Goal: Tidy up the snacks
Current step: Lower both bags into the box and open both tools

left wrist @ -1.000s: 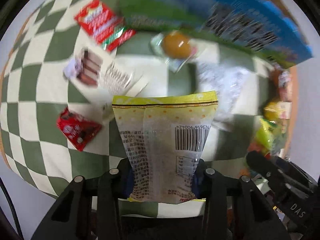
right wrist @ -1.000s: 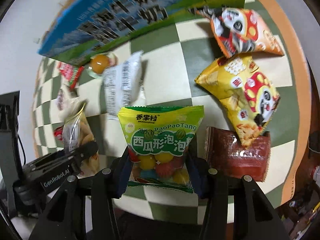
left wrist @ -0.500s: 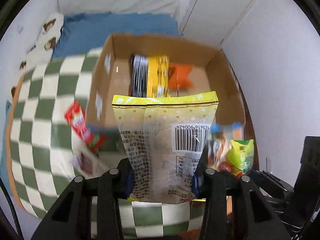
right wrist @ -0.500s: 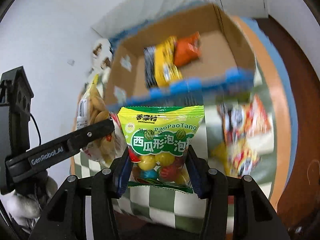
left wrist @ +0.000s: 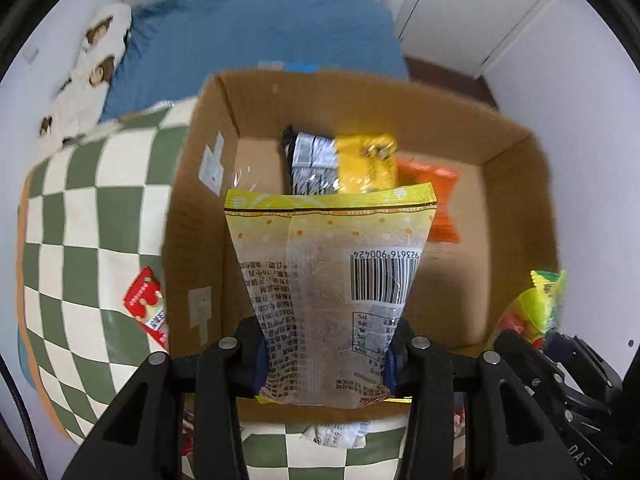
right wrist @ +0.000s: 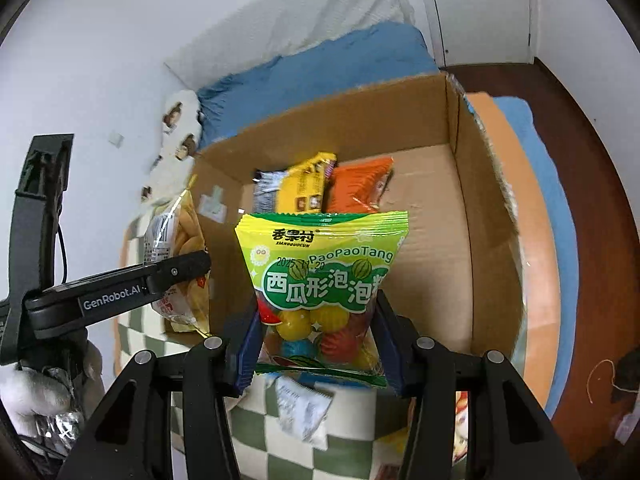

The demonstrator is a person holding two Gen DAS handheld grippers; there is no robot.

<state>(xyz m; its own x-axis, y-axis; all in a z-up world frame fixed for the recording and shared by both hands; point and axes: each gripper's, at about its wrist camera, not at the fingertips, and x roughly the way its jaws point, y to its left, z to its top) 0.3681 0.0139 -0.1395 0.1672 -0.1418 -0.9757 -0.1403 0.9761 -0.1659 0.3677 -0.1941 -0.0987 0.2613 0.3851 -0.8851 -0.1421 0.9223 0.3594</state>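
Both packets are up over the open cardboard box [left wrist: 192,216], which sits on the checked worktop [left wrist: 80,216] toward its far edge. Left gripper [left wrist: 326,354]: jaws clamped on the lower end of a pale yellow snack bag [left wrist: 332,264], barcode side to the camera, long axis running straight out along the fingers, sealed top edge pointing at the box's far wall. Right gripper [right wrist: 316,346]: jaws pinched on the bottom of a green bubble-gum bag [right wrist: 324,264], same upright-along-the-fingers lie, top seam toward the box interior. A black-and-yellow packet [left wrist: 340,164] and an orange packet [left wrist: 436,196] already lie against the far wall inside. Risks: both grips are only on the bags' lower ends, so either could slip or swing; a release too near the front wall could drop a bag onto the rim or outside it; the two grippers are close and could knock together.
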